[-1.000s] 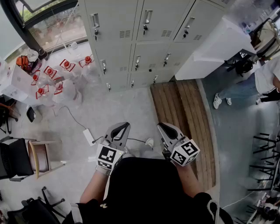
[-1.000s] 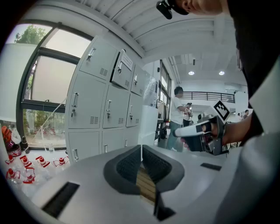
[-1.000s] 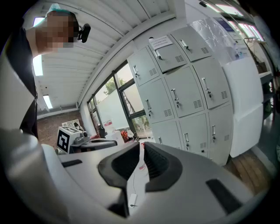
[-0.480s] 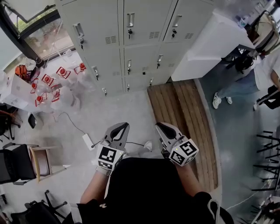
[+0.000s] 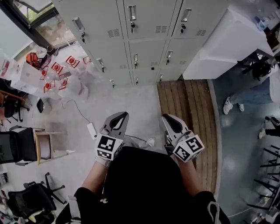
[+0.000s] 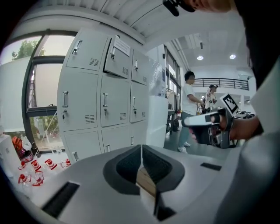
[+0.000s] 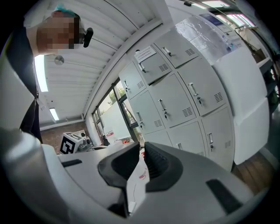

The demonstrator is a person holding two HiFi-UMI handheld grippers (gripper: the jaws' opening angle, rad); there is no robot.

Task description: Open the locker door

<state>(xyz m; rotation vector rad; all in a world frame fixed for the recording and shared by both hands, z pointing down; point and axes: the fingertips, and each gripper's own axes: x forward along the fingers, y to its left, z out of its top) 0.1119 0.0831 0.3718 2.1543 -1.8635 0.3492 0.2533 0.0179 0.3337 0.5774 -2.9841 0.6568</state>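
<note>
A bank of pale grey lockers (image 5: 144,26) with metal handles (image 5: 132,13) stands ahead of me, past a stretch of floor. All doors look closed in the head view. In the left gripper view one upper door (image 6: 118,57) with a paper on it seems slightly ajar. My left gripper (image 5: 121,117) is held at waist height, well short of the lockers, jaws shut on nothing (image 6: 141,151). My right gripper (image 5: 168,119) is level with it and also closed and empty (image 7: 142,151). In the left gripper view it shows as the right gripper (image 6: 205,127).
A wooden platform (image 5: 188,113) lies on the floor at right, beside a white cabinet (image 5: 223,48). Several water jugs with red caps (image 5: 61,70) crowd the left of the lockers. A power strip (image 5: 92,130) with cable, a chair (image 5: 43,144) and a standing person (image 5: 245,98) are nearby.
The head view has swung, so the lockers and the wooden platform have shifted a little in it. Both grippers stay shut at the same height in front of my body.
</note>
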